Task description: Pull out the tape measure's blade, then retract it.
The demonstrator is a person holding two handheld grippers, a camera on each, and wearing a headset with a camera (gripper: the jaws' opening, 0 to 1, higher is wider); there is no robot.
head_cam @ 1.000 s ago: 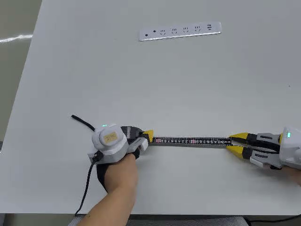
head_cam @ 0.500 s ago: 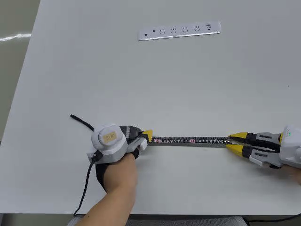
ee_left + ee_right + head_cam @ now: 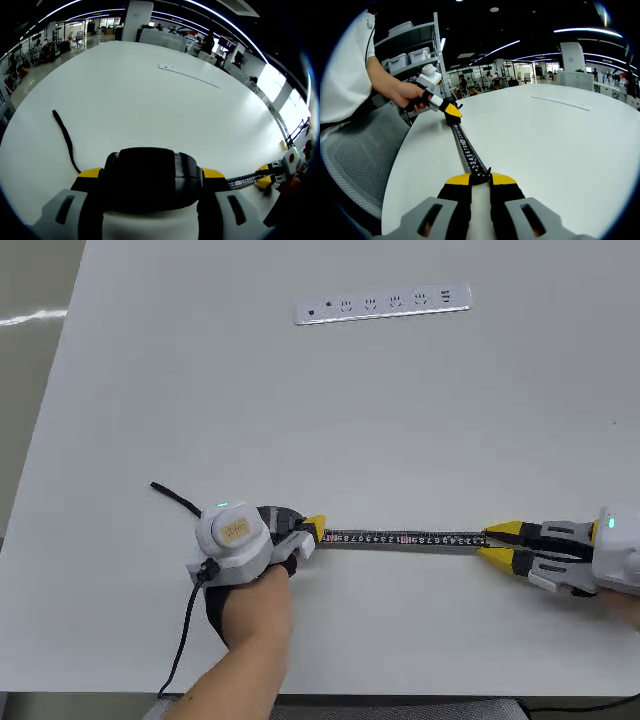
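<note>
Yellow fingers [image 3: 457, 180] of the right gripper [image 3: 487, 543] are pressed together on the free end of the blade [image 3: 405, 538], pinching it right at its tip. The fingers of the left gripper [image 3: 312, 537] are closed from both sides on the black case [image 3: 145, 180] and hold it low on the tabletop [image 3: 300, 420], near the front edge. Between the two grippers the blade runs out in a straight line with the printed numbers facing up. It lies on the tabletop or just above it; I cannot tell which. A black strap [image 3: 172, 499] lies on the tabletop just left of the left gripper, and a power strip [image 3: 382, 305] lies well apart at the far side.

The blade looks like thin steel, so I judge it stiff along its length but easy to buckle if it is pushed from the end or twisted. Its face is smooth, so the tip is the safest place to hold. The spring inside the case probably pulls it back. For the retracting it seems better to bring the held end toward the case than to let it go at once, or the blade may whip. The case is the hard and heavier part, and a firm hold across its sides suits it.
</note>
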